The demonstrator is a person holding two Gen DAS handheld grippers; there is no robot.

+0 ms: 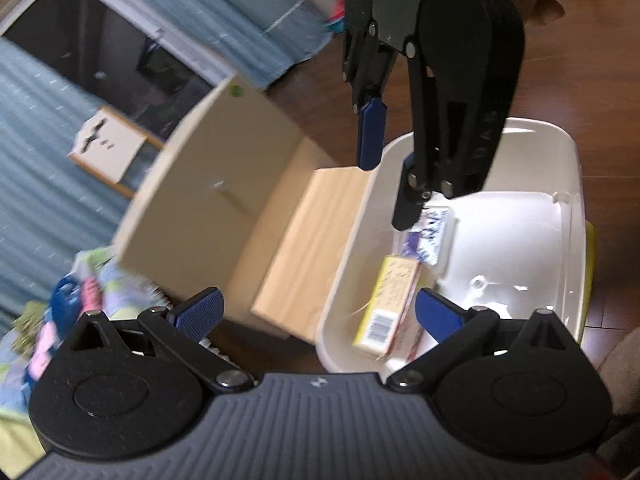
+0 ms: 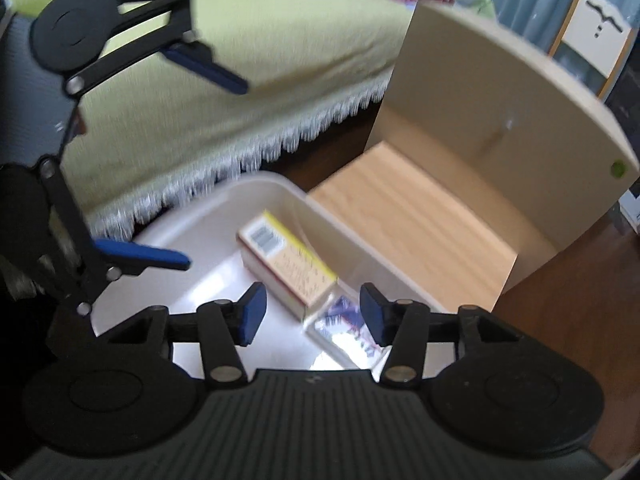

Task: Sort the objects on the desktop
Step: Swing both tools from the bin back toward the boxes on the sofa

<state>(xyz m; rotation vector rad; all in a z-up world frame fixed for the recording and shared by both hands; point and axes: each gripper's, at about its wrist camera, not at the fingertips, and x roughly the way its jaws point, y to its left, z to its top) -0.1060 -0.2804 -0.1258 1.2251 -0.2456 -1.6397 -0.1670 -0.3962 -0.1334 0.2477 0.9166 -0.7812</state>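
Here we hold both grippers over the white bin (image 1: 568, 184) — left gripper (image 1: 320, 312) and right gripper (image 2: 310, 314) both spread apart, empty — above the yellow box (image 2: 288, 264) at lower centre.

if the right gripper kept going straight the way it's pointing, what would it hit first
Most likely the small blue-and-white pack lying in the white bin, just beyond the open right gripper. The yellow box sits beside it, slightly farther on. Depth is hard to judge through the blur.

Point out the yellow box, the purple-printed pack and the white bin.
yellow box (image 2: 294, 266): right wrist view, on its top face.
purple-printed pack (image 2: 344, 326): right wrist view, on its printed front.
white bin (image 1: 574, 216): left wrist view, on its far rim.
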